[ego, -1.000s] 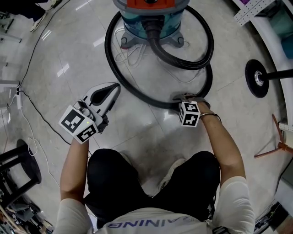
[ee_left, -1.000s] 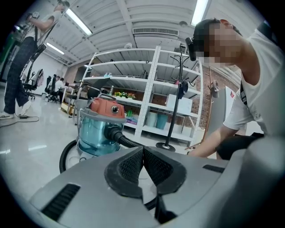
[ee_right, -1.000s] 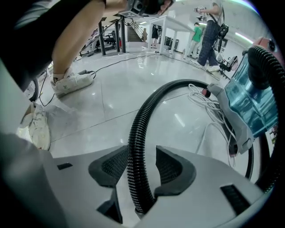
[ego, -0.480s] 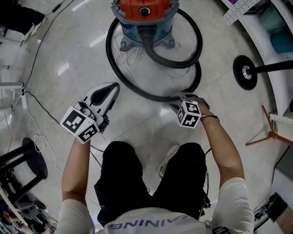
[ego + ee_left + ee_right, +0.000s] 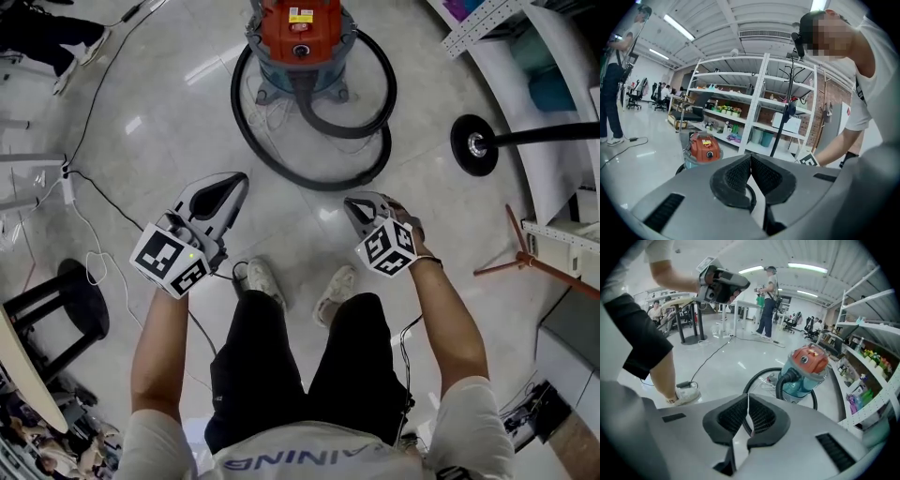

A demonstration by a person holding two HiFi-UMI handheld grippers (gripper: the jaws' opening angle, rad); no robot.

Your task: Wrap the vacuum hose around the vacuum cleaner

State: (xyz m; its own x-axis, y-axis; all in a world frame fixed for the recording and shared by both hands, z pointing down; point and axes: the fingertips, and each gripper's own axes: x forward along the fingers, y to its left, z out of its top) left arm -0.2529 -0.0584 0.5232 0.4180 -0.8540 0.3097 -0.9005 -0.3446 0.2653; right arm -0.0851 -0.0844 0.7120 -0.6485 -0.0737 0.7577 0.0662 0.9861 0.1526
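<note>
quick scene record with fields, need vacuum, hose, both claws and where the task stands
vacuum cleaner: upright on the floor, orange top, blue drum
hose: black, plugged into the drum, lying in loops on the floor round the base
left claw: shut, empty
right claw: shut, empty; its jaws have just been closing with nothing between them
contact: neither claw touches the hose
task state: hose coiled on the floor around the vacuum cleaner
</note>
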